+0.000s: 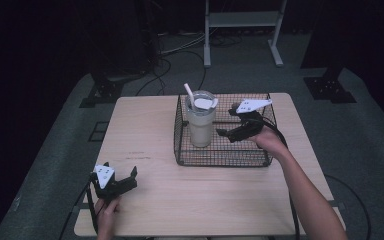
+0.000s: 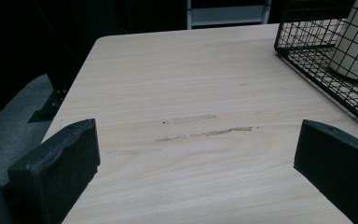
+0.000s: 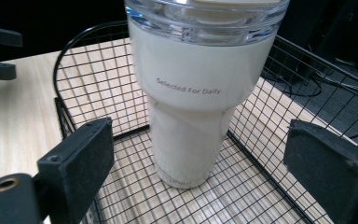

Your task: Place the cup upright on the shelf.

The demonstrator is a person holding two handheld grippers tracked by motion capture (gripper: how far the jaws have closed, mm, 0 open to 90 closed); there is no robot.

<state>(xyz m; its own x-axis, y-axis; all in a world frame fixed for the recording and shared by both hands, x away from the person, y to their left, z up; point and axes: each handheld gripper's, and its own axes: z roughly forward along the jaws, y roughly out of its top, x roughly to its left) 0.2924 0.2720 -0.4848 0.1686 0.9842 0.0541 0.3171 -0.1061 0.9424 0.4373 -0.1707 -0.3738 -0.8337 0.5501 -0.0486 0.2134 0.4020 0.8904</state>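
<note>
Clearly the upright tumbler (image 3: 193, 107) stands dead ahead of the right claw (image 3: 200, 168), whose jaws gape wide and empty inside the basket (image 1: 180, 135), far nearer than the idle, open left claw (image 1: 117, 181).

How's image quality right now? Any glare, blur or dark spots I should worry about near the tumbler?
High view: dim, surroundings nearly black, tumbler and basket small but readable. Right gripper view: sharp on the tumbler, printed text legible, mild glare on its clear lid. Left gripper view: table evenly lit, grain crisp, background black.

Tumbler (image 3: 193, 107) top cut off; base print unreadable.
</note>
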